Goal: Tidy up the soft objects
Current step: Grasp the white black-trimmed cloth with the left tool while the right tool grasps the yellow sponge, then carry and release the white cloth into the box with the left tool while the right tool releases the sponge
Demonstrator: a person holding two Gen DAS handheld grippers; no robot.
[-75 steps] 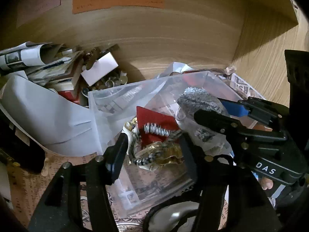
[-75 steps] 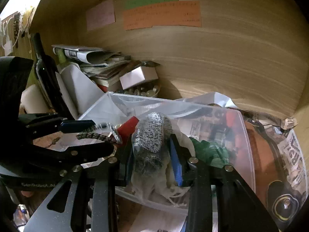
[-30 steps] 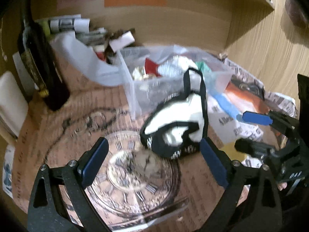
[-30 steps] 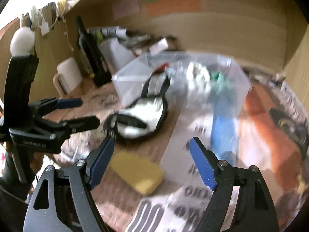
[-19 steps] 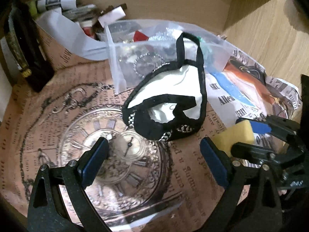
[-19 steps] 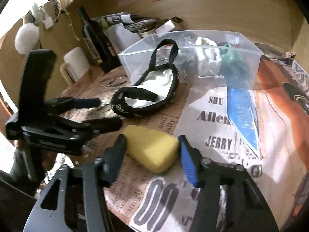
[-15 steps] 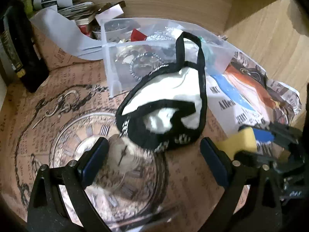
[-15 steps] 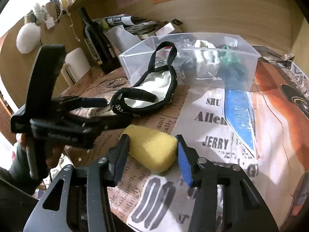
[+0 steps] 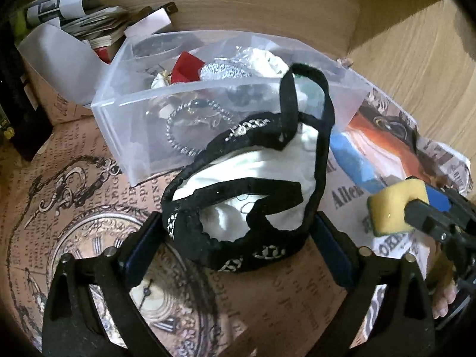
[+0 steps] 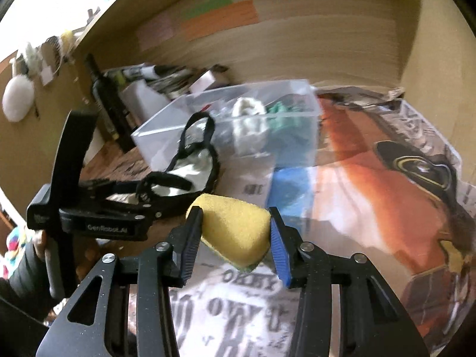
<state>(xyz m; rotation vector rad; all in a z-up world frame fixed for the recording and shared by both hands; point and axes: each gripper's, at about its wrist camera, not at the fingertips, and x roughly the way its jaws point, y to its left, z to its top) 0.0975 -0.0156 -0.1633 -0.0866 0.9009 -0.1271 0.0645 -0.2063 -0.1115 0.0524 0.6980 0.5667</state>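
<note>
A black-trimmed white fabric pouch [image 9: 253,196] with a black strap lies on the table in front of a clear plastic bin [image 9: 125,119]. My left gripper [image 9: 235,247] straddles its near end with both pads against it; the pouch still rests on the table. My right gripper [image 10: 235,235] is shut on a yellow sponge [image 10: 235,226], held just above the newspaper. The sponge also shows in the left wrist view [image 9: 392,208]. The bin [image 10: 297,125] holds several soft items and jewellery.
A dark bottle [image 10: 104,101] and stacked papers [image 9: 89,26] stand at the back left. Printed newspaper [image 10: 386,178] covers the table. Wooden walls close the back and right side. Sticky notes [image 10: 220,17] hang on the back wall.
Both grippers left the bin. My right gripper closed on the yellow sponge and lifted it. My left gripper moved forward and narrowed around the pouch's near end.
</note>
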